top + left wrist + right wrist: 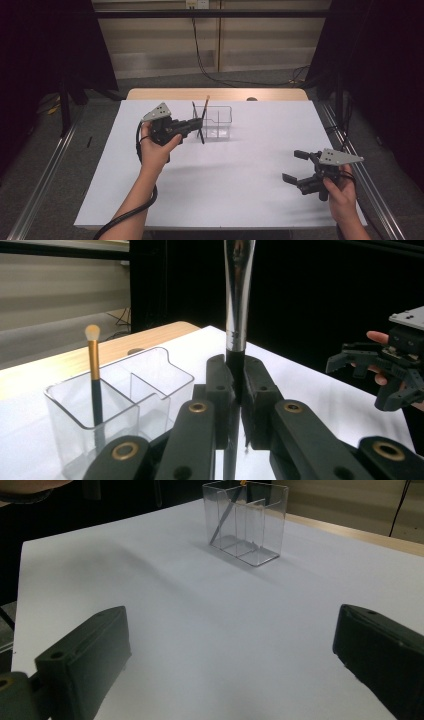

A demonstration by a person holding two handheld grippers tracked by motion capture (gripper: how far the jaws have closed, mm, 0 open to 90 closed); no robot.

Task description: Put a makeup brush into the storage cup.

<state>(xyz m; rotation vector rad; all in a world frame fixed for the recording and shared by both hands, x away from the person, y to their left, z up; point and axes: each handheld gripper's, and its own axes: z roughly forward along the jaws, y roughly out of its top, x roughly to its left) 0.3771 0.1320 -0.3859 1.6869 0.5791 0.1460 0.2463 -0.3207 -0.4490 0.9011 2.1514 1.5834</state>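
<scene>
Left gripper (192,125): clenched on the black-handled brush (238,300), held upright just left of the clear organizer (218,122).
Right gripper (296,166): released, jaws wide apart, near right.
Gold-handled brush (93,371): standing in organizer's compartment.

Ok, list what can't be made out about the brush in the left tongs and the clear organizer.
- Held brush: its head is cut off by the top edge of the left gripper view; in the high view it is too small to read.
- Its lower end: hidden behind the left tongs.
- Gold-handled brush: its foot blurs behind the clear organizer wall.
- Organizer's far compartments: contents too small in the high view.
</scene>
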